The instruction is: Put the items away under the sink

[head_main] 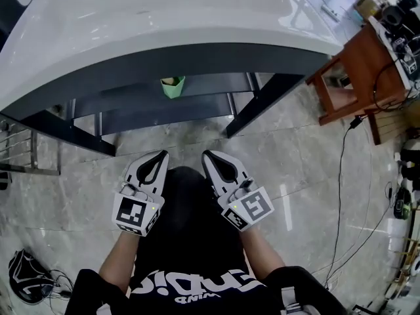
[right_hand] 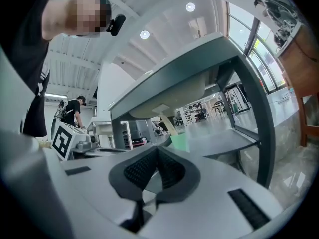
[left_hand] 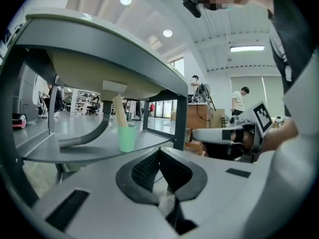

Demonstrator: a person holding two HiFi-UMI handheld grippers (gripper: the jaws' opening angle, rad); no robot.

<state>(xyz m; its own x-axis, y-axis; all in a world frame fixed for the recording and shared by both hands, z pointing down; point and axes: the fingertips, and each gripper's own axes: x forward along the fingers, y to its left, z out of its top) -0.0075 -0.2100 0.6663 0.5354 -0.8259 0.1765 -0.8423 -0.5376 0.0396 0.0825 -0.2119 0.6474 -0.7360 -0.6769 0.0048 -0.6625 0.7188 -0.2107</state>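
A light green cup (head_main: 172, 86) with a pale stick in it stands upright on the dark shelf (head_main: 164, 104) under the white sink counter (head_main: 151, 18). The same cup (left_hand: 127, 138) shows past my left gripper's tips and, as a green patch (right_hand: 179, 143), past my right gripper's. My left gripper (head_main: 159, 155) hovers over the floor short of the shelf, jaws shut with nothing between them. My right gripper (head_main: 209, 155) hangs beside it, also shut and empty. Both are well clear of the cup.
Dark angled legs (head_main: 262, 104) carry the sink frame. A grey drain hose (left_hand: 84, 136) curves down onto the shelf left of the cup. A wooden table (head_main: 357, 71) with cables stands at the right; a black bag (head_main: 26, 277) lies on the floor at the left.
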